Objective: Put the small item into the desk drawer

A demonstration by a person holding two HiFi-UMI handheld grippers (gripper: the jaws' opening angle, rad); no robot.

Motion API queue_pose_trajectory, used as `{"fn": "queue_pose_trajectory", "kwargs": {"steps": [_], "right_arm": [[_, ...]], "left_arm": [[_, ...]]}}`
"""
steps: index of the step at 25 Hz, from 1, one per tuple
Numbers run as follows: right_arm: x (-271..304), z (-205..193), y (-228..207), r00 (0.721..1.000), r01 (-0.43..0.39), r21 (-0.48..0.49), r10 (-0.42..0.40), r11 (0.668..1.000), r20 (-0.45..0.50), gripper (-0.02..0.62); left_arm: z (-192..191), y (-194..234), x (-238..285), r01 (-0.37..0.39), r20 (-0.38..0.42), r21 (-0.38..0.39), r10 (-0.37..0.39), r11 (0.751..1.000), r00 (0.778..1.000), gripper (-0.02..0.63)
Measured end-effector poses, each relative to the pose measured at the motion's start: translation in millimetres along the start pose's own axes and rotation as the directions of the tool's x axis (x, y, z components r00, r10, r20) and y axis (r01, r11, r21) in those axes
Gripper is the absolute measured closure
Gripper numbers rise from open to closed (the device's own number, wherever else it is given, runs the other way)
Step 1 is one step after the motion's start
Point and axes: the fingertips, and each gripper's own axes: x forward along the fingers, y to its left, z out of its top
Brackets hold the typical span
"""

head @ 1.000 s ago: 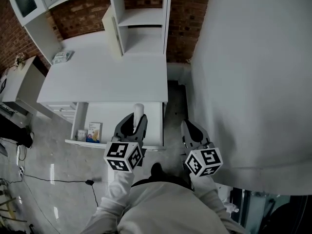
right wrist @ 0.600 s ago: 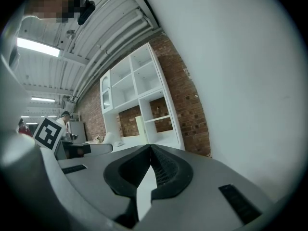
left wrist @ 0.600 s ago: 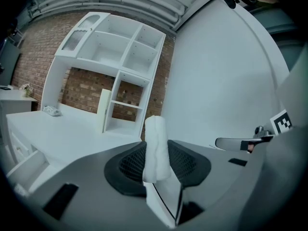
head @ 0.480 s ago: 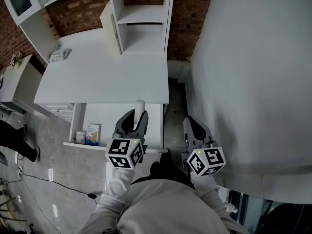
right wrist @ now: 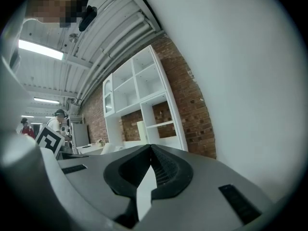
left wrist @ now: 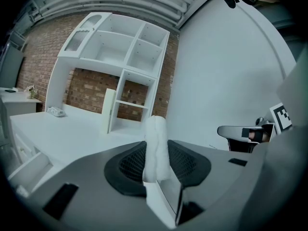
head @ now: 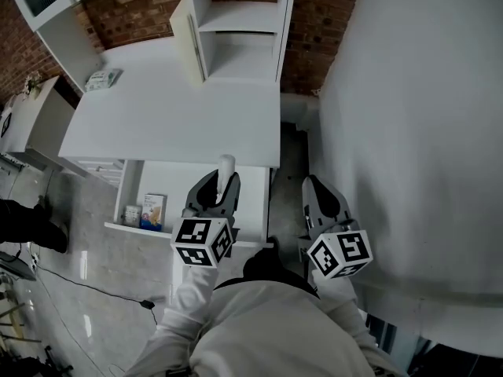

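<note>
My left gripper (head: 222,185) is shut on a small white cylinder-shaped item (head: 226,166) that sticks out past its jaws; the left gripper view shows the white item (left wrist: 155,146) pinched upright between the pads. It hovers over the open desk drawer (head: 253,210) under the white desk (head: 173,124). My right gripper (head: 314,191) hangs to the right of the drawer, over the floor gap beside the white wall, its jaws closed together with nothing between them (right wrist: 149,150).
A small jar (head: 132,215) and a printed box (head: 153,211) lie at the drawer's left end. A white shelf unit (head: 236,30) with an open door stands at the desk's back. A packet (head: 102,79) lies on the desk's far left. A large white wall (head: 416,132) fills the right.
The whole view has shifted slightly; both grippers keep almost the same places, the left one still holding the white item over the drawer.
</note>
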Motion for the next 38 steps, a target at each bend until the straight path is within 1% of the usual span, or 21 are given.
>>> {"fn": "queue_pose_trajectory", "kwargs": {"steps": [6, 14, 18, 23, 29, 33, 38], "right_arm": [[13.0, 4.0, -4.9, 1.000, -0.030, 0.003, 0.030, 1.000, 0.003, 0.568], [24.5, 8.7, -13.6, 0.999, -0.043, 0.009, 0.043, 0.999, 0.007, 0.568], [28.8, 10.1, -23.0, 0.999, -0.040, 0.012, 0.040, 0.999, 0.009, 0.568], [32.8, 9.2, -34.6, 1.000, -0.026, 0.023, 0.026, 0.999, 0.002, 0.568], [34.3, 7.9, -41.7, 1.000, -0.013, 0.023, 0.013, 1.000, -0.002, 0.568], [34.6, 6.4, -44.9, 1.000, -0.005, 0.027, 0.005, 1.000, -0.002, 0.568], [35.4, 3.1, -45.4, 1.000, 0.000, 0.018, 0.000, 1.000, -0.014, 0.568]], "left_arm": [[0.8, 6.9, 9.1, -0.030, -0.003, -0.002, 0.030, 1.000, 1.000, 0.465], [1.0, 12.7, 22.0, -0.051, -0.020, 0.004, 0.051, 0.999, 0.998, 0.465], [-9.6, 12.4, 32.9, -0.052, -0.049, -0.007, 0.051, 0.999, 0.997, 0.465], [-33.0, 12.8, 44.6, -0.058, -0.109, -0.028, 0.055, 0.998, 0.993, 0.465], [-71.6, 21.4, 51.5, -0.087, -0.201, -0.042, 0.077, 0.995, 0.977, 0.465], [-100.4, 29.0, 54.5, -0.101, -0.269, -0.033, 0.089, 0.994, 0.959, 0.464], [-128.3, 39.7, 56.1, -0.133, -0.332, -0.049, 0.110, 0.990, 0.937, 0.465]]}}
